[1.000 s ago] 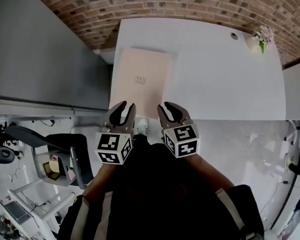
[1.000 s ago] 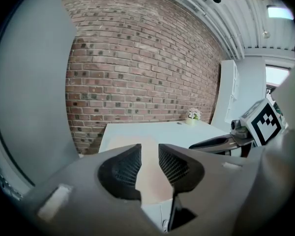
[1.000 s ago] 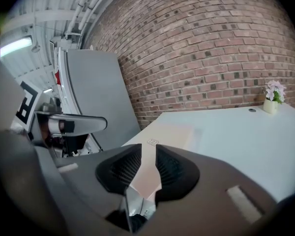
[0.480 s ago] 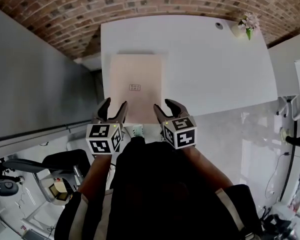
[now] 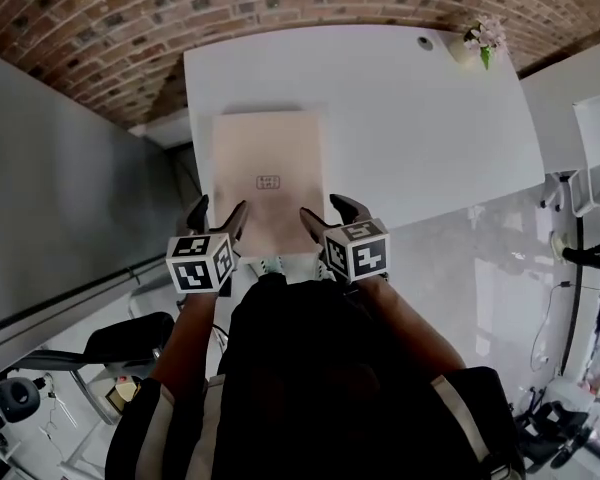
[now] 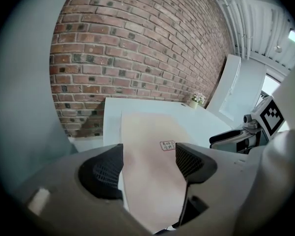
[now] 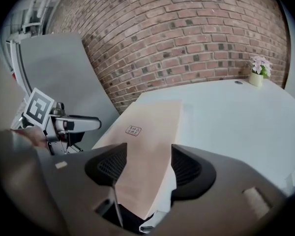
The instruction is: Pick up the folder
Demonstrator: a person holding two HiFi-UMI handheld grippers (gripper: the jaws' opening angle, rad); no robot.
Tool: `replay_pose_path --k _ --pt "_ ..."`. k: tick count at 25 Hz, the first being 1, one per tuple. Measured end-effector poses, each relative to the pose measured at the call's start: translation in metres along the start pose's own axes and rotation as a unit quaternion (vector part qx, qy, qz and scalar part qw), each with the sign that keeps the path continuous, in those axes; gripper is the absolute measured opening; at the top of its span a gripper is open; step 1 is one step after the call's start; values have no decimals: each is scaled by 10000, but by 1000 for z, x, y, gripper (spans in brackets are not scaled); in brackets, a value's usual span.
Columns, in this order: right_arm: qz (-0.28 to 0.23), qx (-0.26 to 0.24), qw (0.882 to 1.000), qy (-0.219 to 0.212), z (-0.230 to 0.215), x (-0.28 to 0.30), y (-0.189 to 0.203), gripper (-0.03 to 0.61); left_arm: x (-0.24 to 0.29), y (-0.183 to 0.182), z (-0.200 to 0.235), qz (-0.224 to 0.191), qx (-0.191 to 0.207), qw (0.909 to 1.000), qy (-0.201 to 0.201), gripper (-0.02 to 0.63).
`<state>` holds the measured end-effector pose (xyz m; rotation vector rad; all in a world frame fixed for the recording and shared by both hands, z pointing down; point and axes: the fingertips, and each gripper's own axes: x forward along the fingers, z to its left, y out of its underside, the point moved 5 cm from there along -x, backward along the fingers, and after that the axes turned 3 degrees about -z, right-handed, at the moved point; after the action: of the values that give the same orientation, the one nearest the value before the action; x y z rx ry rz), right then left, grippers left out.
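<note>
Head view: the folder (image 5: 268, 183) is seen flat on the table (image 5: 420, 118), unlifted; the left hand-held gripper (image 5: 217, 214) and right hand-held gripper (image 5: 326, 210) are being opened at its near edge, nothing pinched.

- The folder (image 5: 267, 183) is seen as smooth, matt, pale card.
- The table (image 5: 410, 118) is finished in smooth, matt white.
- The wall (image 5: 130, 28) is built of rough red brick.
- The floor (image 5: 460, 268) is seen as pale and glossy.

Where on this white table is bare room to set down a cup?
Free: the wide table stretch between the folder and the flower pot. Crowded: the folder's near edge, where left gripper and right gripper hover, jaws opening, gripping nothing.
</note>
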<state>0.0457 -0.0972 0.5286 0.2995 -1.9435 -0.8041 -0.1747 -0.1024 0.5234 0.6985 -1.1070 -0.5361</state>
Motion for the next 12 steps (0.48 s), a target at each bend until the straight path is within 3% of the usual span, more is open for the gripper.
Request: replay_pose_path --k 5,12 --pt "288 264 9992 54 -10 12 7 313 16 15 8 442 -290 9984 218 358" --pt "550 620 9965 -62 -16 30 18 356 30 30 13 779 -278 9960 352 371"
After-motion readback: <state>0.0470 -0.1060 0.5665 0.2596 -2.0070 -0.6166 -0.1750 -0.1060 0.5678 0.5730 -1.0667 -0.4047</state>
